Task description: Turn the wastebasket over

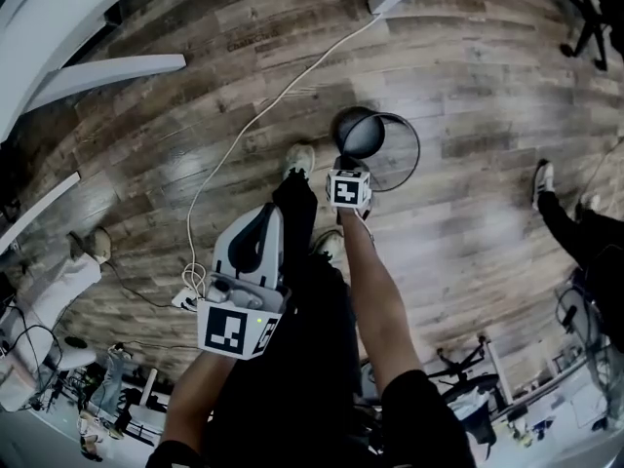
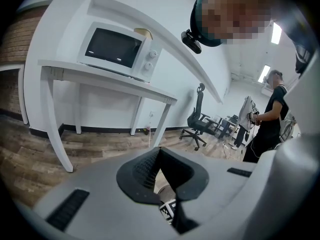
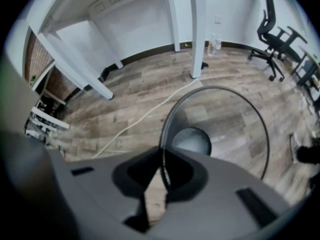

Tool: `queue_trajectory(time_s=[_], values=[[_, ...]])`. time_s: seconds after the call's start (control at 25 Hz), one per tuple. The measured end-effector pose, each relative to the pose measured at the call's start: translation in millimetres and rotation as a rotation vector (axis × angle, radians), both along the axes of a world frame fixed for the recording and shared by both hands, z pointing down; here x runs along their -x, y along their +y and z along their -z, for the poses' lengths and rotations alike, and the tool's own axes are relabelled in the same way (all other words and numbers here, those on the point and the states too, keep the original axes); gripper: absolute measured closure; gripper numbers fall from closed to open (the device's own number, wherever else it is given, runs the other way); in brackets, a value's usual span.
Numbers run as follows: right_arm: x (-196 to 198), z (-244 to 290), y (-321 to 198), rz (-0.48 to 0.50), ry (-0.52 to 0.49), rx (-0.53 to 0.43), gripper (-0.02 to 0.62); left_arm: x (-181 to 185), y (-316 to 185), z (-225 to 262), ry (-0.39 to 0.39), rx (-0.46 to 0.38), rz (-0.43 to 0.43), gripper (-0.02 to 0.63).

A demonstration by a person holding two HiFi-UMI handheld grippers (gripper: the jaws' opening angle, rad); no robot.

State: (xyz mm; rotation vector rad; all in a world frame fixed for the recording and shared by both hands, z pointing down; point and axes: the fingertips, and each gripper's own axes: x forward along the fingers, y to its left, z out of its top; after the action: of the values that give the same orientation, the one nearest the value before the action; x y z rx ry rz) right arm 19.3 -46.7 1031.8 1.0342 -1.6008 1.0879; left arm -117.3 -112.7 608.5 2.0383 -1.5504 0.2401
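Only the right hand-held gripper (image 3: 161, 159) pinches the wastebasket (image 3: 192, 141) rim, straight below it; the left hand-held gripper (image 2: 159, 151) hangs farther off, pressed together.

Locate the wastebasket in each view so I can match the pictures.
Head view: wastebasket upper centre, just beyond the right gripper.
Left gripper view: not in it.
Right gripper view: wastebasket centre right, with its thin rim pinched between the jaws.
Shared landmark: the white cable lies left of it in the head and right gripper views.
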Motion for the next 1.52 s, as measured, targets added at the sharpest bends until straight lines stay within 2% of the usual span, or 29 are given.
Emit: queue_trajectory(time_s=[0.52,0.64,0.92,1.04,1.28,1.44,1.52], values=[[20.8,-18.2,18.4,0.047,0.009,-0.01,0.533,7.5,22.2,-13.7,-0.004,0.002,0.016,0.572],[25.4,-23.3,28.1,0.047,0.013,0.01,0.532,12.7,27.3,-14.9,-0.005,0.005,0.024,0.572],[24.7,-22.9,22.1,0.04,0.029,-0.015,0.531,21.3,34.1,-17.8,-0.005,0.01,0.044,0.572],[21.6,-15.9,21.7,0.033,0.033,-0.025,0.477,22.3,38.6,-16.2,0.002,0.017,0.045,0.572],[1.1,42.8,23.2,-0.054,0.017,-0.028,0.469,17.6,47.2,21.2,0.013,0.012,0.035,0.572],[-20.3,114.6,14.4,-0.119,-0.013,-0.07,0.471,4.6,50.1,70.5,0.013,-0.027,0.003,0.572],[-27.3,160.3,7.7,-0.164,-0.052,-0.099,0.494,-1.4,51.7,98.2,0.029,-0.047,-0.013,0.572]])
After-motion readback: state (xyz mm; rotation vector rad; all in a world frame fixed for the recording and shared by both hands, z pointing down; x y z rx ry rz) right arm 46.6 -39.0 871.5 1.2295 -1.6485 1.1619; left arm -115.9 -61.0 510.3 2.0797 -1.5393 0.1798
